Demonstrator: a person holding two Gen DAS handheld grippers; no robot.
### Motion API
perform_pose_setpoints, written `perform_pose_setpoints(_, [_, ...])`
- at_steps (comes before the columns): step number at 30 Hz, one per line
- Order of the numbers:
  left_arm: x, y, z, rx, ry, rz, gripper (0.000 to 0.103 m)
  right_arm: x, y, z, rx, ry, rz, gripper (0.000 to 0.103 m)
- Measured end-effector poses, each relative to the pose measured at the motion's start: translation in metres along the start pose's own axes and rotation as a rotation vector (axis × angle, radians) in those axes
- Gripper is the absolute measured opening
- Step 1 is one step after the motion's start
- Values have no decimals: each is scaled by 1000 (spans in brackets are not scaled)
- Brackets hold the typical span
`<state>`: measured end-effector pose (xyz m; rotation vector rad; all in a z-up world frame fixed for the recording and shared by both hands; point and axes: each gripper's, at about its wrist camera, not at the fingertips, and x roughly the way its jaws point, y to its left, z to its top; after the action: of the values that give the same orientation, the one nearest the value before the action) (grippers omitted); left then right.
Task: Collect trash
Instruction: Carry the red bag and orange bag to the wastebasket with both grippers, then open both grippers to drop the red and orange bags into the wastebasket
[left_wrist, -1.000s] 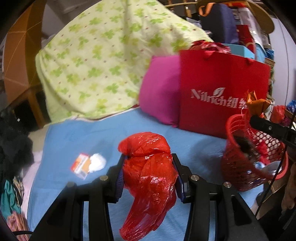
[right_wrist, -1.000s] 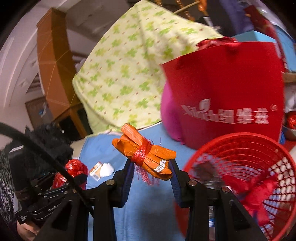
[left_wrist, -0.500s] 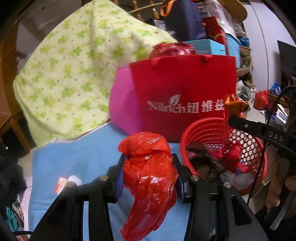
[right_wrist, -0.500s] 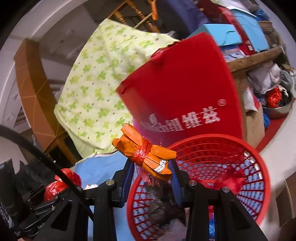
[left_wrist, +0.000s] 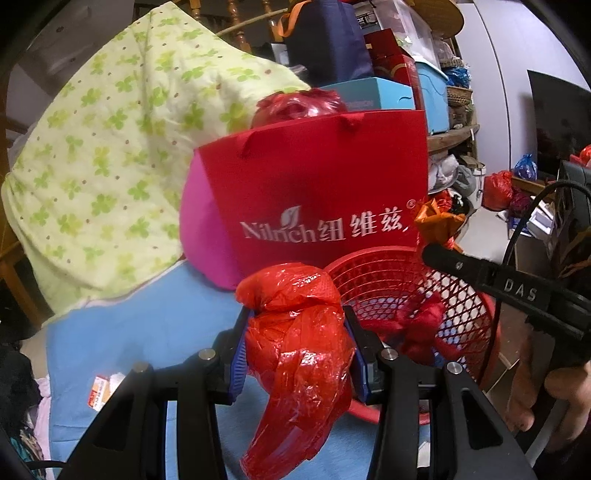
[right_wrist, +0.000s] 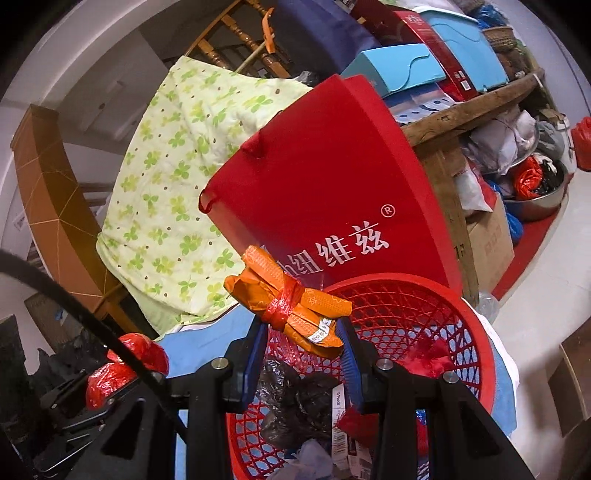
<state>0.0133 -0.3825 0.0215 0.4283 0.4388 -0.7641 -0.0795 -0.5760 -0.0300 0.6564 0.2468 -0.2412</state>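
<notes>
My left gripper (left_wrist: 295, 350) is shut on a crumpled red plastic bag (left_wrist: 299, 354) that hangs down between its pads, just left of the red mesh basket (left_wrist: 461, 295). My right gripper (right_wrist: 301, 343) is shut on an orange wrapper bundle (right_wrist: 288, 299) tied with red string, held over the near rim of the basket (right_wrist: 406, 295). The basket holds a black bag (right_wrist: 295, 398), red scraps and paper. In the left wrist view the right gripper (left_wrist: 443, 243) reaches in from the right with the orange bundle (left_wrist: 436, 221). The left gripper (right_wrist: 122, 373) with its red bag shows at lower left of the right wrist view.
A red paper gift bag (left_wrist: 314, 192) and a pink cushion (left_wrist: 203, 229) stand behind the basket on the blue sheet (left_wrist: 129, 332). A green-patterned quilt (left_wrist: 110, 147) is heaped at left. A small orange-white packet (left_wrist: 99, 391) lies on the sheet. Cluttered shelves (right_wrist: 461, 118) fill the right.
Both grippers have swung toward the basket, keeping their loads. The basket now lies right beside the red bag, and the orange bundle has come over the basket's rim.
</notes>
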Motion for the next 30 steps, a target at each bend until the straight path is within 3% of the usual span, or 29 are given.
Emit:
perform_pose_setpoints(10, [5, -20, 8, 26, -11, -30, 48, -7, -6, -1, 31, -10, 4, 41])
perform_pose_setpoints(30, [20, -27, 11, -41, -9, -133, 48, -20, -22, -3, 121, -33, 13, 42])
